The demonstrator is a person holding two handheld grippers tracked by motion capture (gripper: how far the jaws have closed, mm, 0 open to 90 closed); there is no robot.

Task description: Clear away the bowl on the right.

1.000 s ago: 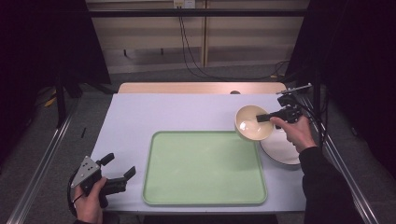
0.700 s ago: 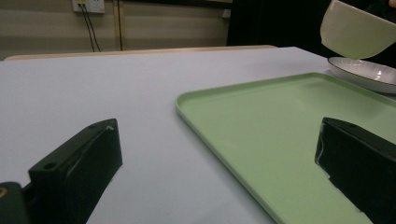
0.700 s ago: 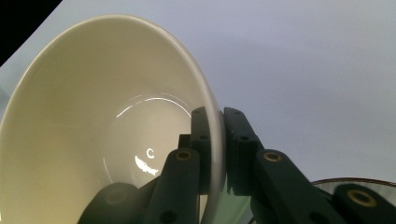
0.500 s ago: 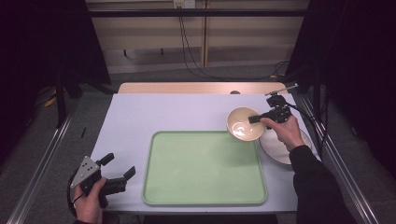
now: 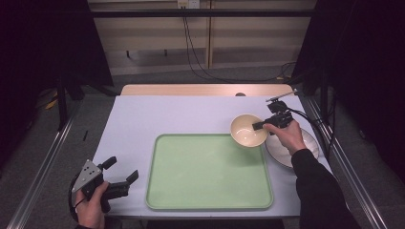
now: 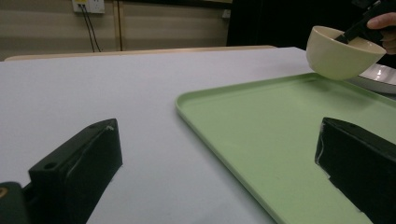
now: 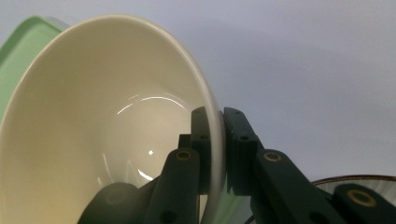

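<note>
A cream bowl (image 5: 248,130) hangs above the far right corner of the green tray (image 5: 205,176), lifted off the table. My right gripper (image 5: 258,125) is shut on the bowl's rim, one jaw inside and one outside, as the right gripper view shows on the bowl (image 7: 107,130). The left gripper view has the bowl (image 6: 338,52) in the air over the tray (image 6: 289,126). My left gripper (image 5: 122,173) rests open at the table's near left corner, holding nothing, left of the tray.
A white plate (image 5: 305,143) with a dark rim lies on the table right of the tray, under the right hand. The pale table (image 5: 181,117) has free room behind and left of the tray. Cables hang at the back wall.
The right gripper has carried the bowl leftward, from above the plate to over the tray's far right corner. The left gripper has stayed still.
</note>
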